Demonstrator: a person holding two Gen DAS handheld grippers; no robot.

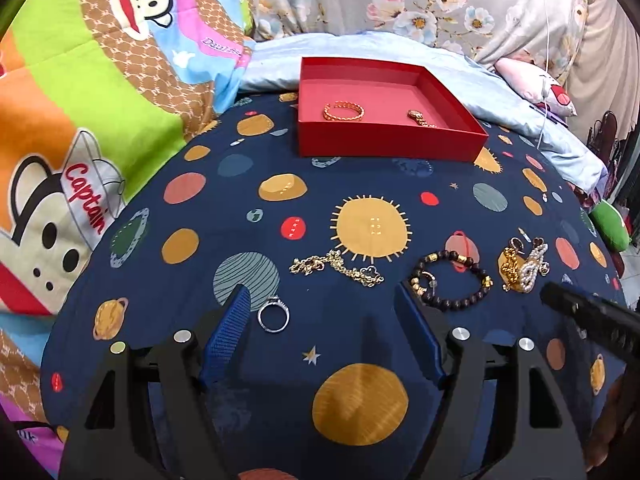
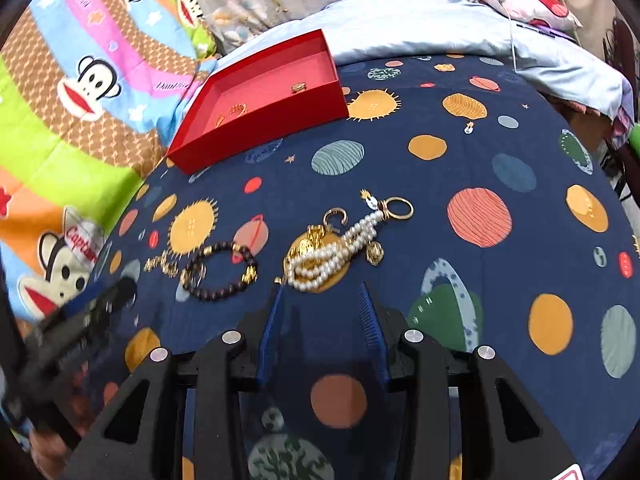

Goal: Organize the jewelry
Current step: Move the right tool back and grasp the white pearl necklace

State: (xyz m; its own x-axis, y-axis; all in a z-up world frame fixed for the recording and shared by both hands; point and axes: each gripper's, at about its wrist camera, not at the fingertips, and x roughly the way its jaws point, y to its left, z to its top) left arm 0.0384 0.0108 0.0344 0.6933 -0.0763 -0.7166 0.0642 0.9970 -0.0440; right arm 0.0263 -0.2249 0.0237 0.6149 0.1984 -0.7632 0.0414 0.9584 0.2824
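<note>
A red tray (image 1: pixel 384 142) lies at the far side of the navy planet-print sheet and holds a gold bracelet (image 1: pixel 344 112) and a small gold piece (image 1: pixel 417 117); it also shows in the right wrist view (image 2: pixel 256 136). My left gripper (image 1: pixel 322 300) is open and empty, low over the sheet. A silver ring (image 1: pixel 273 315) lies just inside its left finger. A gold chain (image 1: pixel 336 267) and a dark bead bracelet (image 1: pixel 450 280) lie just beyond. My right gripper (image 2: pixel 322 294) is open and empty, just short of a pearl strand (image 2: pixel 336 254) heaped with gold pieces and a gold ring (image 2: pixel 398 208).
A bright monkey-print quilt (image 1: pixel 80 120) lies at the left. A light blue blanket (image 1: pixel 500 92) and floral fabric lie behind the tray. The right gripper's body (image 1: pixel 592 320) shows at the left wrist view's right edge; the left gripper's body (image 2: pixel 80 328) shows blurred at the right wrist view's left.
</note>
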